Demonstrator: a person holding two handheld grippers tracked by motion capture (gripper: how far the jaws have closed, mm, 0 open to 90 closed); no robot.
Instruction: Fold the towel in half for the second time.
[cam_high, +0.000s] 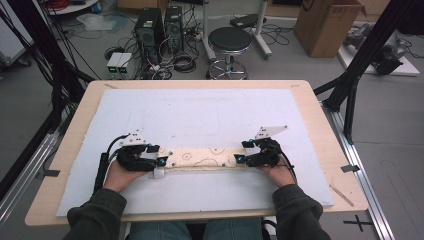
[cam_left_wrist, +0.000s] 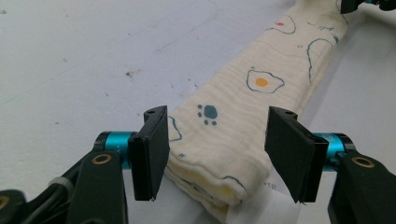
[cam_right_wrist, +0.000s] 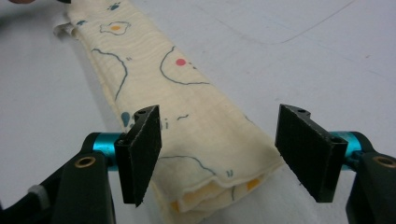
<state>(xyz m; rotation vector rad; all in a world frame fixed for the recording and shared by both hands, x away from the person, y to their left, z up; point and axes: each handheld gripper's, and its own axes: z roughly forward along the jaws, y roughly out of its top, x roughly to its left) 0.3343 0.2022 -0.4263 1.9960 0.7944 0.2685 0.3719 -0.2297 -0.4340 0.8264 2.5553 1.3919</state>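
Observation:
A cream cloth (cam_high: 200, 159) printed with fried eggs and paw marks lies folded into a long narrow strip across the near part of the white mat (cam_high: 200, 110). My left gripper (cam_high: 161, 161) stands at its left end and my right gripper (cam_high: 241, 159) at its right end. In the left gripper view the folded end of the cloth (cam_left_wrist: 233, 116) lies between the jaws of the left gripper (cam_left_wrist: 217, 154), which stand apart from it, open. In the right gripper view the other end of the cloth (cam_right_wrist: 187, 107) lies between the jaws of the right gripper (cam_right_wrist: 224, 154), also open with a gap on one side.
The mat covers most of a wooden table (cam_high: 75, 125). A white label (cam_left_wrist: 261, 205) sticks out from under the cloth's left end. Beyond the table stand a black stool (cam_high: 229, 42), computer towers (cam_high: 160, 27) and a cardboard box (cam_high: 325, 22).

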